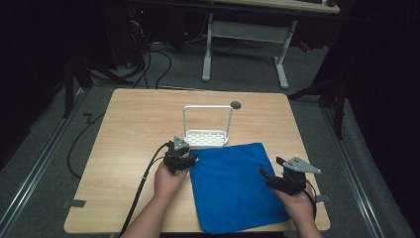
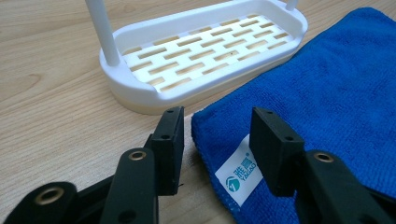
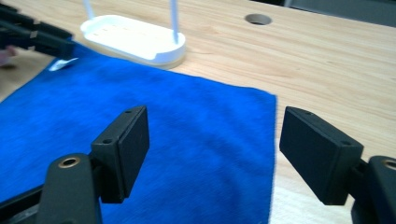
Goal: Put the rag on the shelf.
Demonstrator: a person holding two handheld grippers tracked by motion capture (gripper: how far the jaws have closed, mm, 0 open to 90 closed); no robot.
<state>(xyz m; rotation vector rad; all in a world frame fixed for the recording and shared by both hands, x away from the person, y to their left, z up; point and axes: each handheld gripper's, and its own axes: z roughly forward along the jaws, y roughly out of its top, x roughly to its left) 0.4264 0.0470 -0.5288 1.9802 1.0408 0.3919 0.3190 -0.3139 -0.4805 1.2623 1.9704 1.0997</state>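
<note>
A blue cloth (image 1: 233, 186) lies flat on the wooden table (image 1: 133, 129), its far left corner next to a white slotted rack (image 1: 207, 139) with a tall hoop handle. My left gripper (image 1: 190, 157) is at that corner. In the left gripper view the jaws stand apart on either side of the cloth's (image 2: 336, 84) corner, and its white label (image 2: 238, 175) lies between them untouched by the pads. My right gripper (image 1: 271, 166) hovers open at the cloth's right edge (image 3: 268, 154), with nothing gripped.
The rack (image 2: 140, 93) has an empty base and sits just beyond the cloth corner. A round cable hole (image 1: 236, 104) is in the table behind it. A desk frame (image 1: 245, 44) and cables lie on the floor beyond the table.
</note>
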